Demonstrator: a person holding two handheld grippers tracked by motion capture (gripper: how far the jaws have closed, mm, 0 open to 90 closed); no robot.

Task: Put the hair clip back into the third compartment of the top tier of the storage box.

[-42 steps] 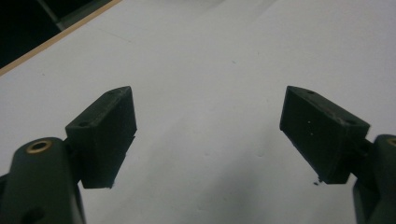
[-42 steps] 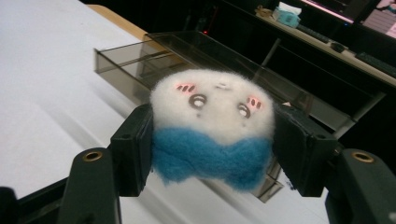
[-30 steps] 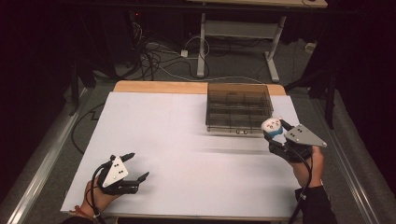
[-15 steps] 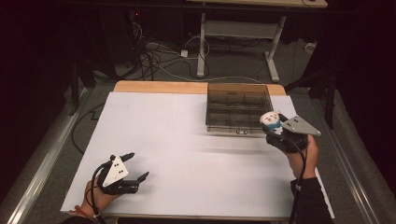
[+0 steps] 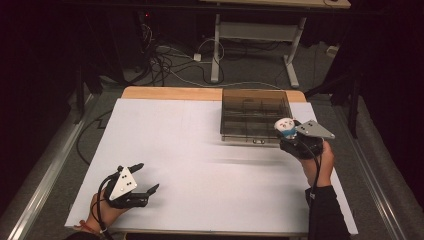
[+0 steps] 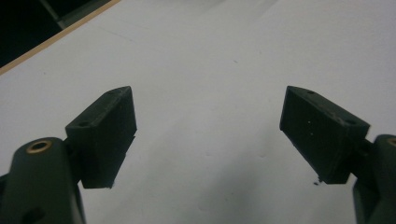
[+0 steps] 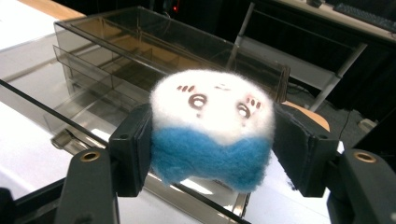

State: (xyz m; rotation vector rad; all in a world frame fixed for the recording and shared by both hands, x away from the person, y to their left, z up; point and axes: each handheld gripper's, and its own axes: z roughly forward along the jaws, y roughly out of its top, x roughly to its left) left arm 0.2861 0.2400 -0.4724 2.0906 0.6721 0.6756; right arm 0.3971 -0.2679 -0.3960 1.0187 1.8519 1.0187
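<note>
My right gripper (image 5: 289, 134) has the small felt toy (image 7: 212, 128) pinched between its two pads, jaws about half spread, one pad pressed into each side of the white-and-blue ball, whose drawn face points up. I hold it at the near right corner of the clear compartment box (image 5: 240, 107), just over its near rim, at the far right of the white table (image 5: 200, 165). My left gripper (image 5: 142, 177) sits at the near left of the table, well apart from the box, jaws standing wide with nothing between them and bare tabletop under the pads (image 6: 105, 135)
</note>
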